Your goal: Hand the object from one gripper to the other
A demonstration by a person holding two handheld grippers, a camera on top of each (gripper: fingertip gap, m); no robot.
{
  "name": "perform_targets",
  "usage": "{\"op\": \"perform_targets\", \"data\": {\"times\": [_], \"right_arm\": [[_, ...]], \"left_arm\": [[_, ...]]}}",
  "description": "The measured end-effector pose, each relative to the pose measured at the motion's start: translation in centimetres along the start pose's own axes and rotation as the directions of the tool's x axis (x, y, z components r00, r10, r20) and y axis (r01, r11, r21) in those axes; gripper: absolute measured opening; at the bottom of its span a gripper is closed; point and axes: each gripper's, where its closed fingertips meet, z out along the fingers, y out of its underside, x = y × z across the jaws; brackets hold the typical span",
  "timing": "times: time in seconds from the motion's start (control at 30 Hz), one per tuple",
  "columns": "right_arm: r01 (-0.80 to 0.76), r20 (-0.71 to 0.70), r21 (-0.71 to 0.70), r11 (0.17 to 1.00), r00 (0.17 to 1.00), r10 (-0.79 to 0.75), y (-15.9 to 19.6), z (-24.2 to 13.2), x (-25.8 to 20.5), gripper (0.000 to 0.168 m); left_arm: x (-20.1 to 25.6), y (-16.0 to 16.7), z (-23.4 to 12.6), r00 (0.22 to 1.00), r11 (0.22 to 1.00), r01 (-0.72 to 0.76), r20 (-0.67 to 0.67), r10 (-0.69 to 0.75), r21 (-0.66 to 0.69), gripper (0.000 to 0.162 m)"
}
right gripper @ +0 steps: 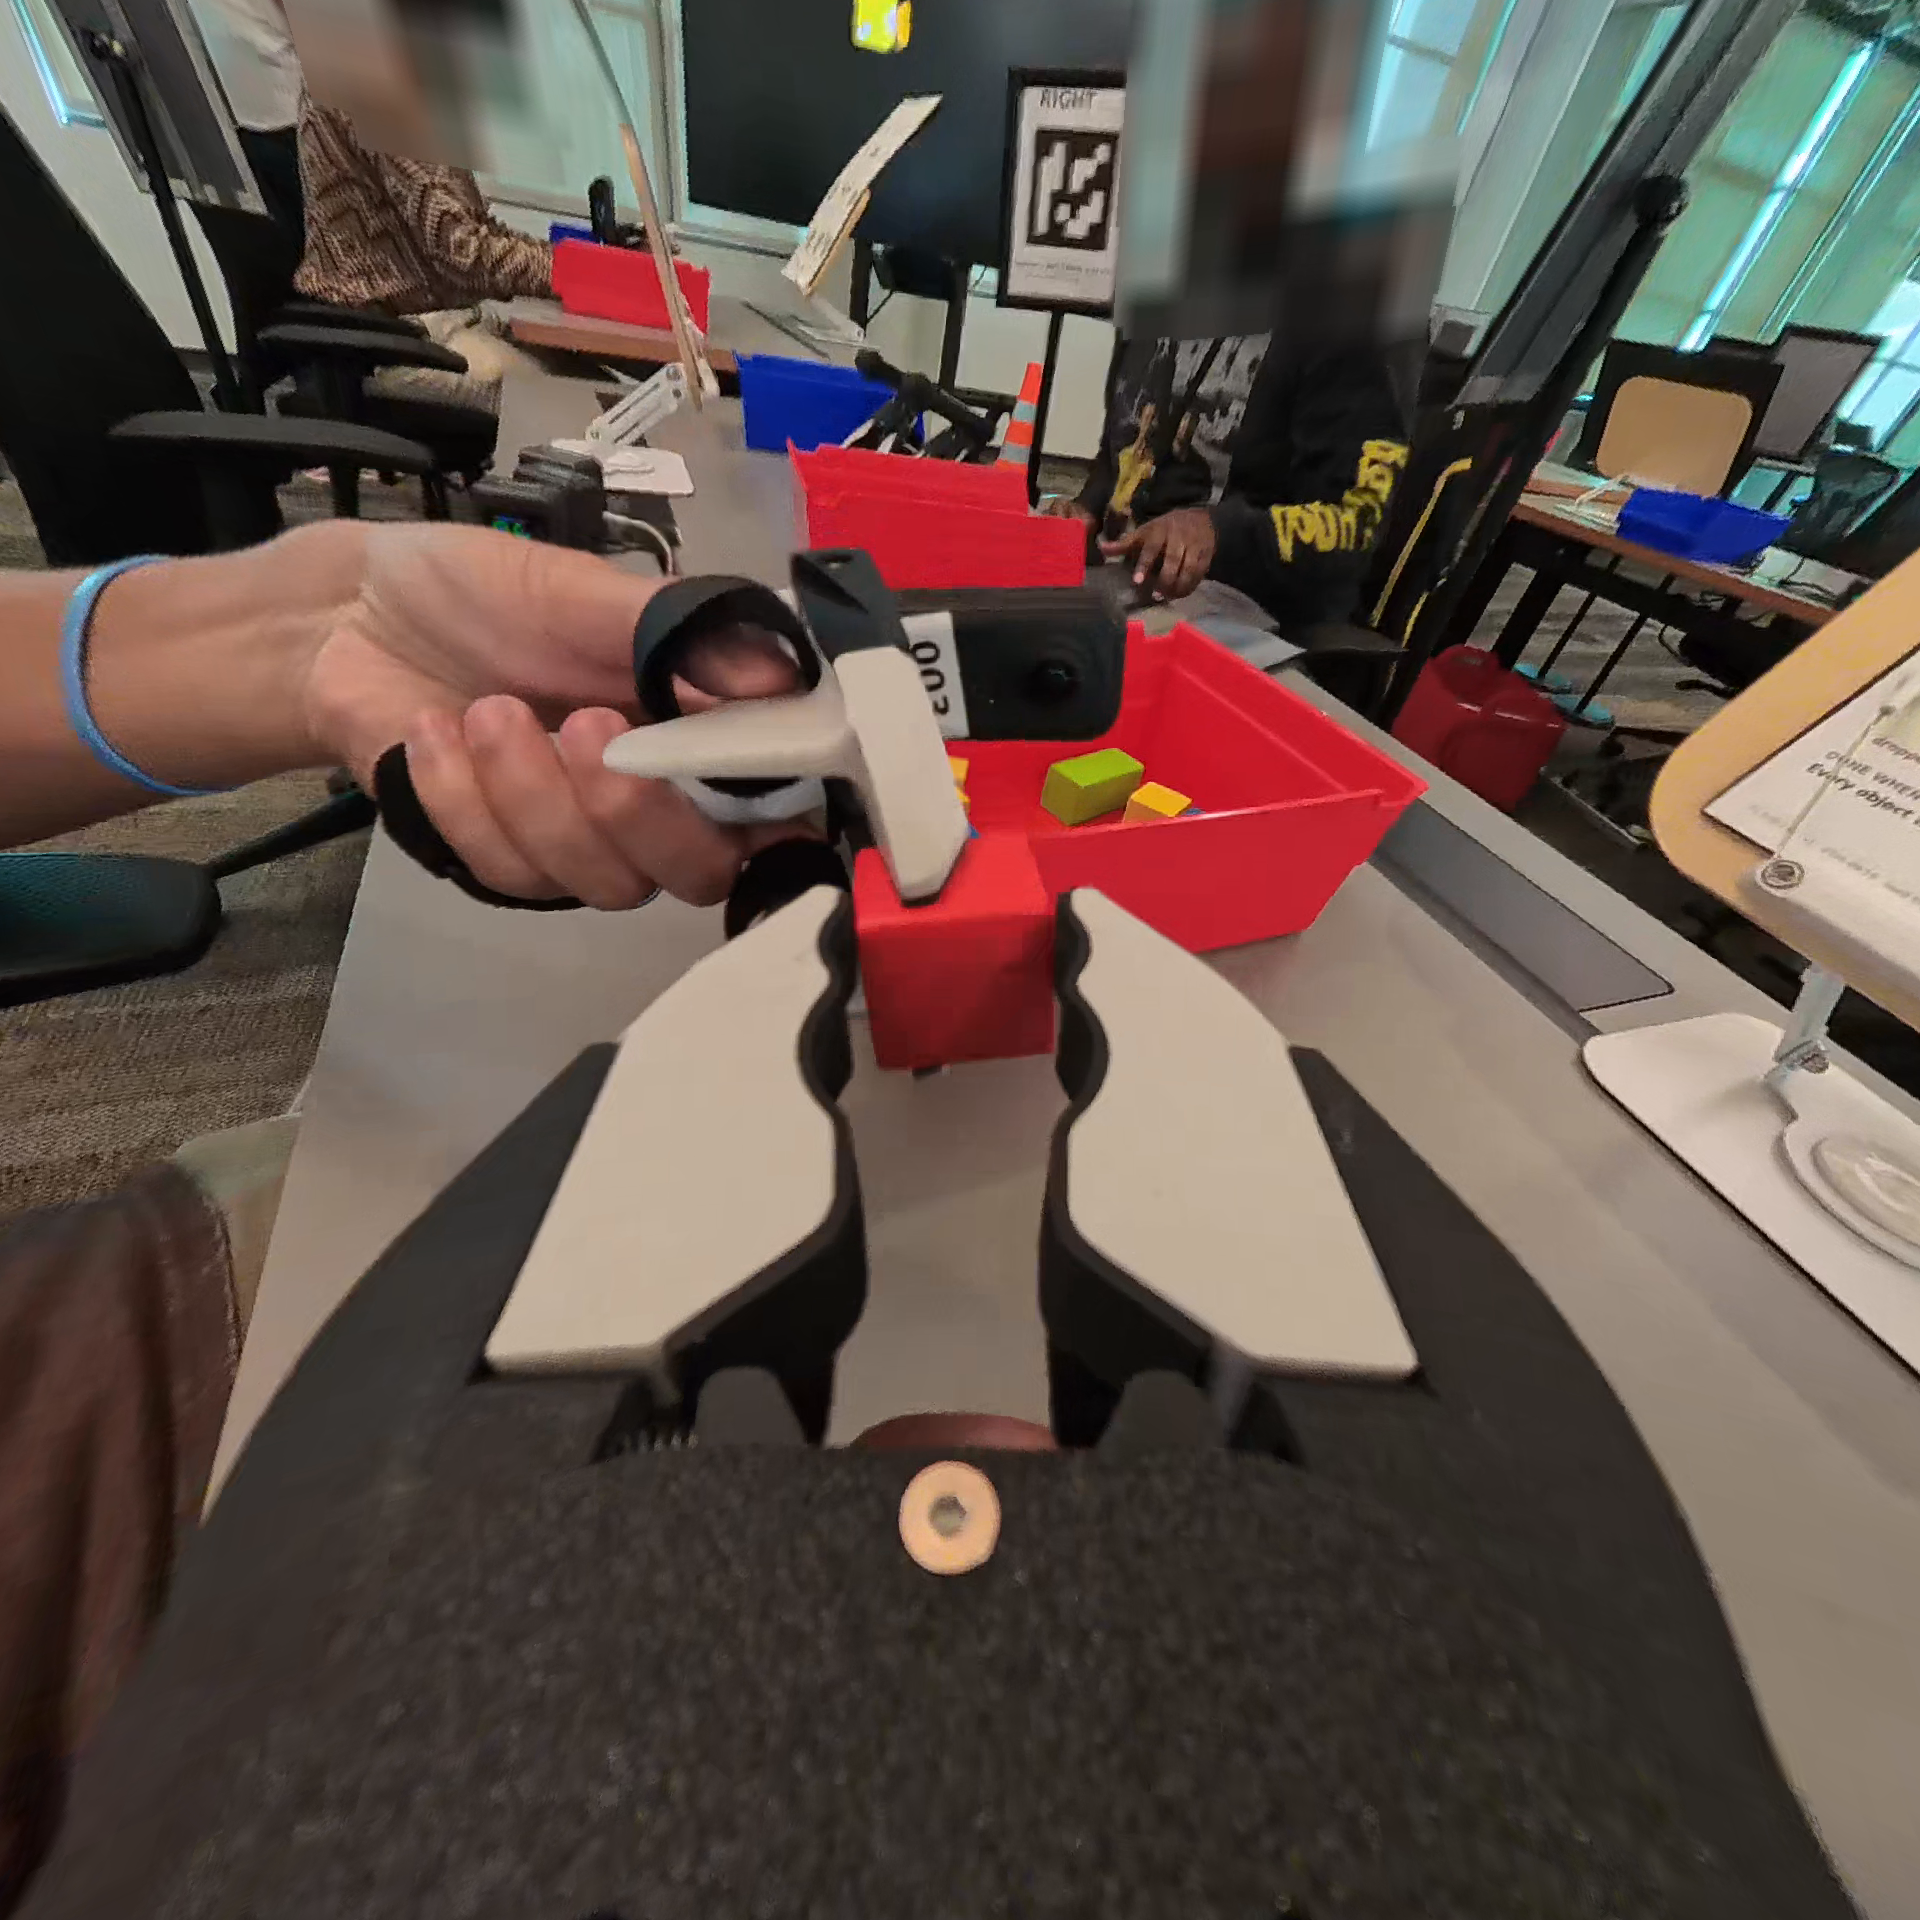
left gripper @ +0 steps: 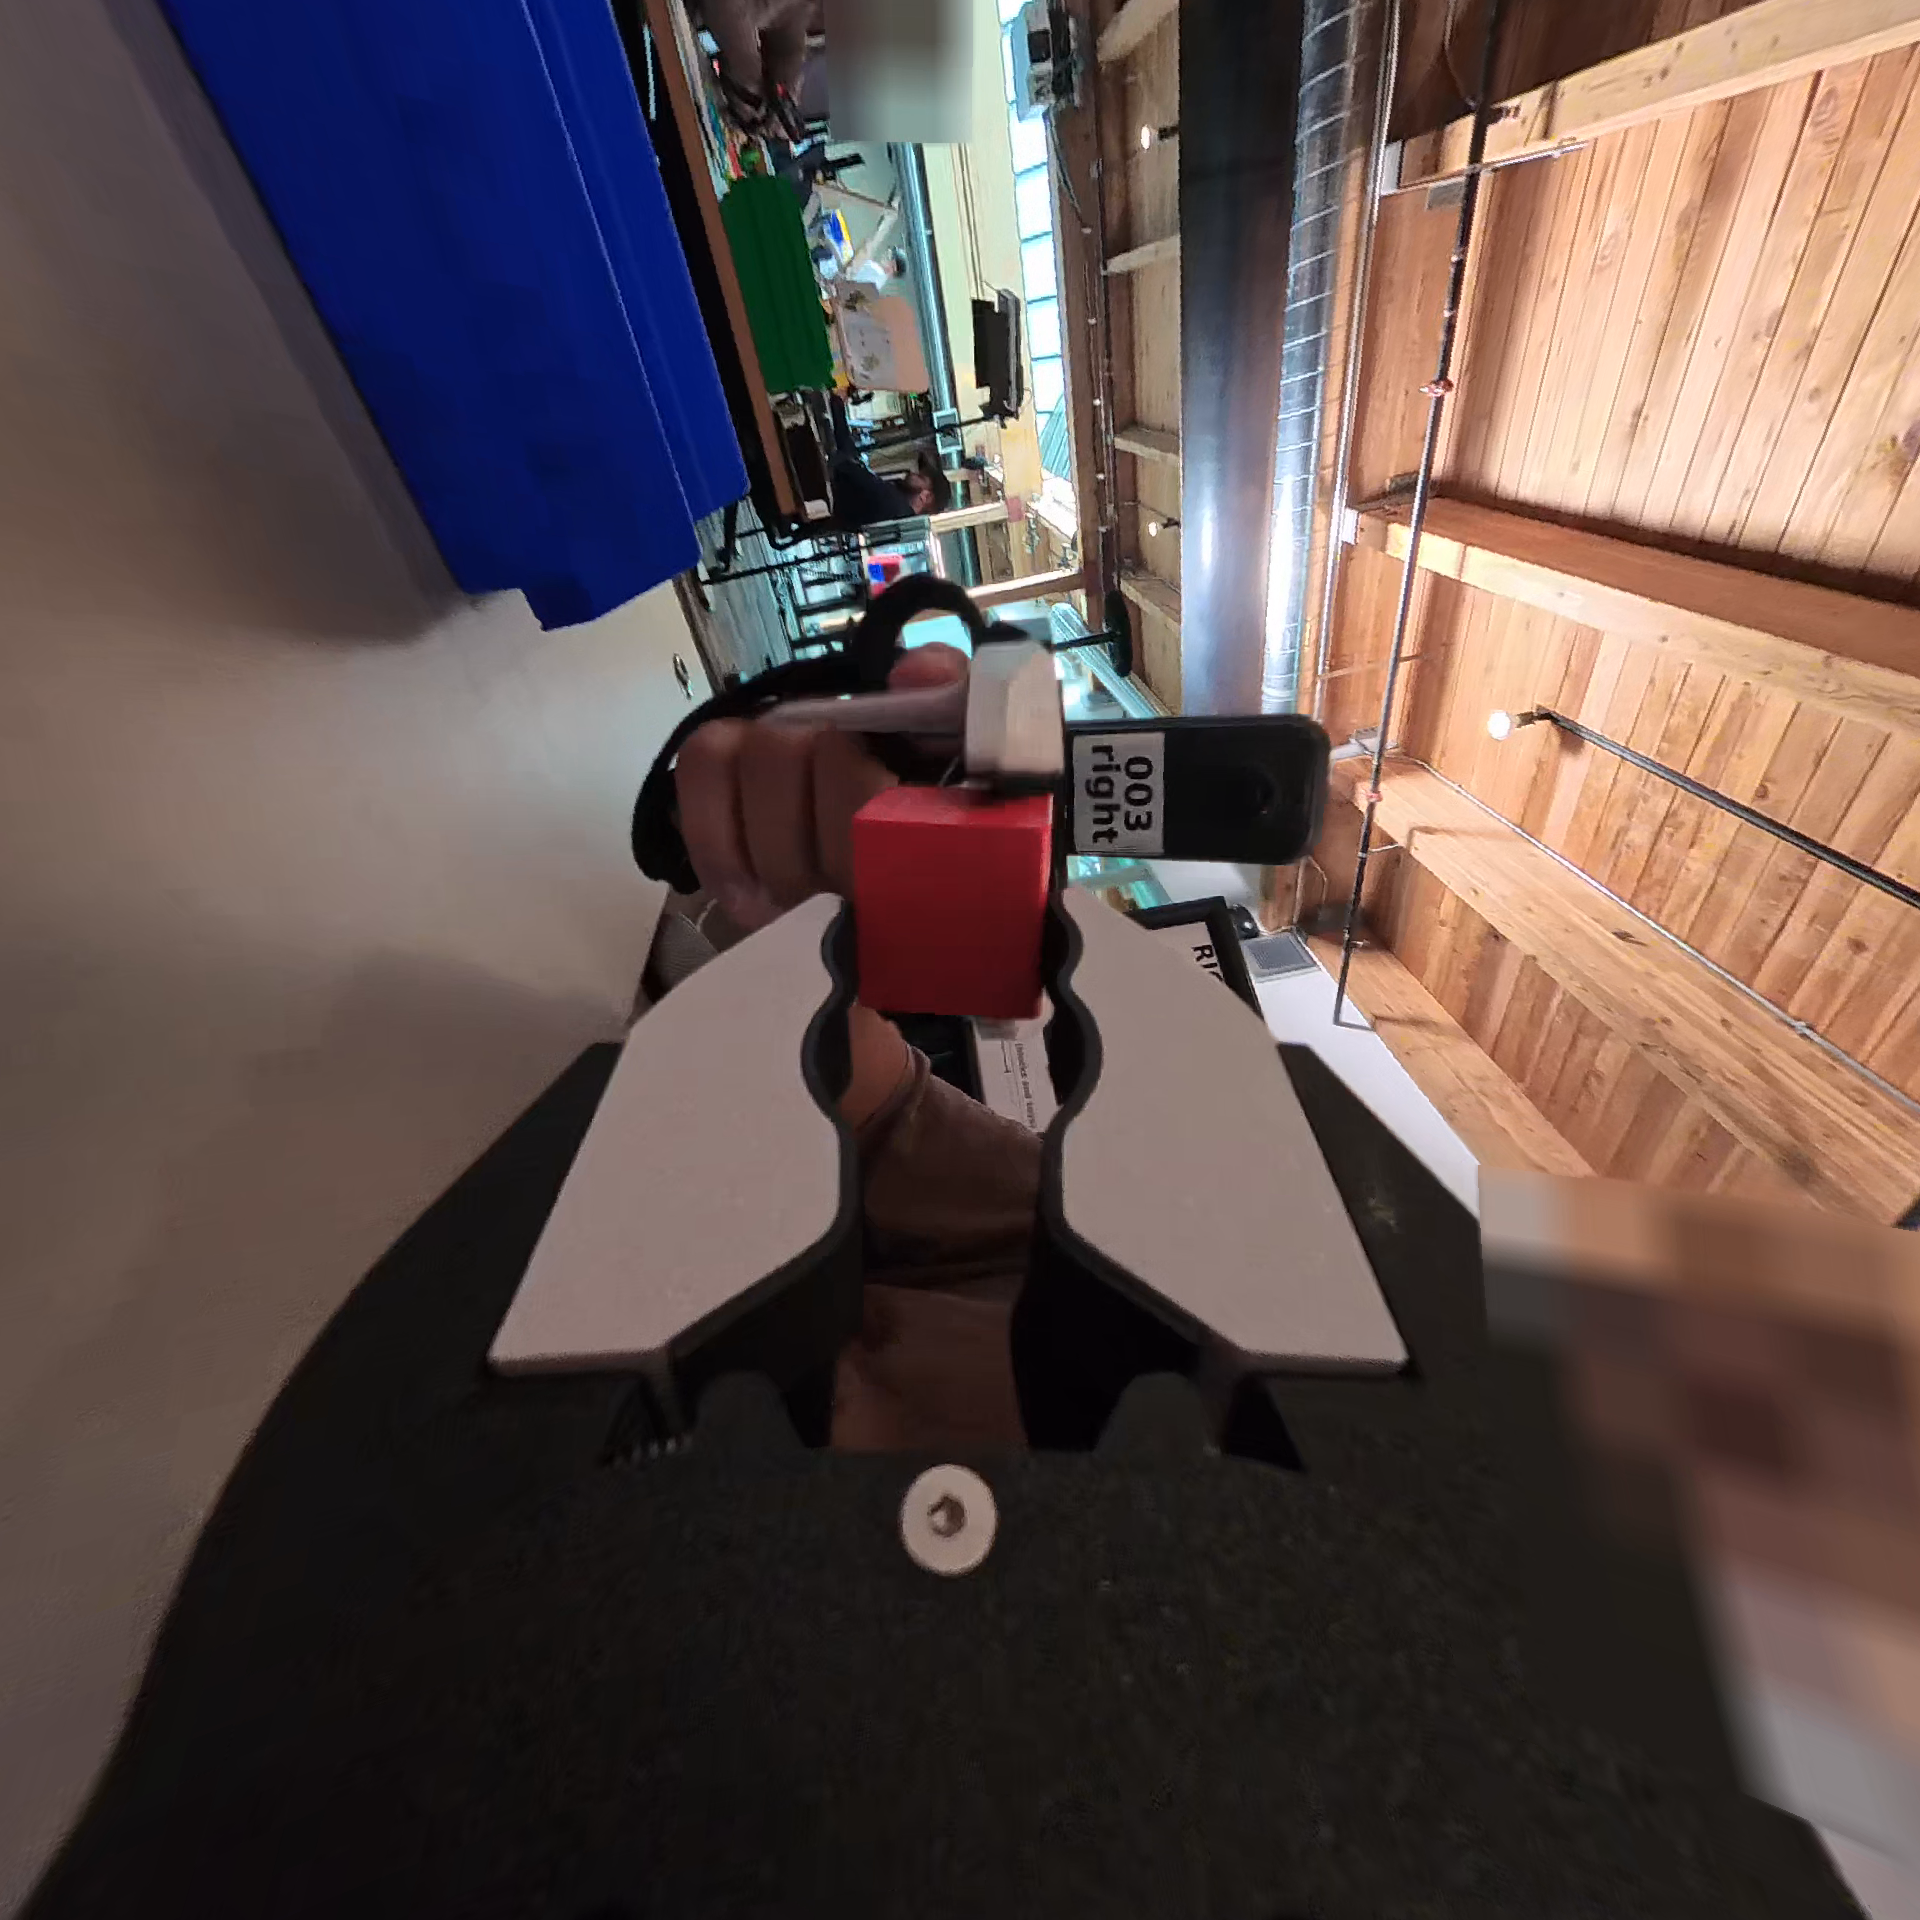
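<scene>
A red cube (left gripper: 945, 904) sits between the tips of my left gripper (left gripper: 948, 935), whose pads press on two of its opposite faces. In the right wrist view the same cube (right gripper: 956, 977) is held between the tips of my right gripper (right gripper: 954, 956), above the grey table (right gripper: 1403, 1143). A white finger (right gripper: 904, 790) of the left gripper lies on the cube's top face there, held by a hand (right gripper: 468, 707). A white finger (left gripper: 1013, 717) of the right gripper touches the cube in the left wrist view. Both grippers are shut on the cube, turned crosswise to each other.
A red bin (right gripper: 1299, 831) just behind the cube holds a green block (right gripper: 1091, 784) and a yellow block (right gripper: 1155, 802). A document stand (right gripper: 1787, 831) is at the right. More red bins (right gripper: 935, 520) and a seated person (right gripper: 1278, 488) are farther back. A blue bin (left gripper: 468, 312) shows in the left wrist view.
</scene>
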Motion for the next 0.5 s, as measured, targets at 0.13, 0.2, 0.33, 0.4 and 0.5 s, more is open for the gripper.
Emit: {"op": "perform_targets", "data": {"times": [0.13, 0.2, 0.33, 0.4, 0.5], "right_arm": [[0.001, -0.003, -0.010, 1.000, 1.000, -0.001, 0.5, -1.1, -0.2, 0.035], [-0.004, 0.006, -0.014, 1.000, 1.000, 0.005, 0.3, -1.8, -0.4, 0.035], [0.033, -0.052, 0.008, 0.999, 0.998, -0.033, -1.8, -5.1, 1.0, 0.035], [0.058, -0.148, -0.007, 0.998, 0.987, -0.059, -3.3, -8.1, 3.6, 0.035], [0.024, -0.347, -0.118, 0.993, 0.936, -0.064, -5.0, -14.2, 9.4, 0.035]], "left_arm": [[-0.2, 0.7, 0.9, 1.000, 1.000, 0.015, -0.008, -0.015, -0.021, 0.033], [0.5, 1.0, 0.9, 0.998, 1.000, 0.002, -0.062, -0.003, -0.019, 0.035], [0.9, 3.3, -0.8, 0.994, 0.994, -0.105, -0.028, 0.106, 0.039, 0.060], [0.1, 5.6, -1.7, 0.991, 0.987, -0.136, 0.030, 0.133, 0.088, 0.059], [-1.7, 10.4, -2.1, 0.987, 0.985, -0.156, 0.052, 0.153, 0.072, 0.058]]}}
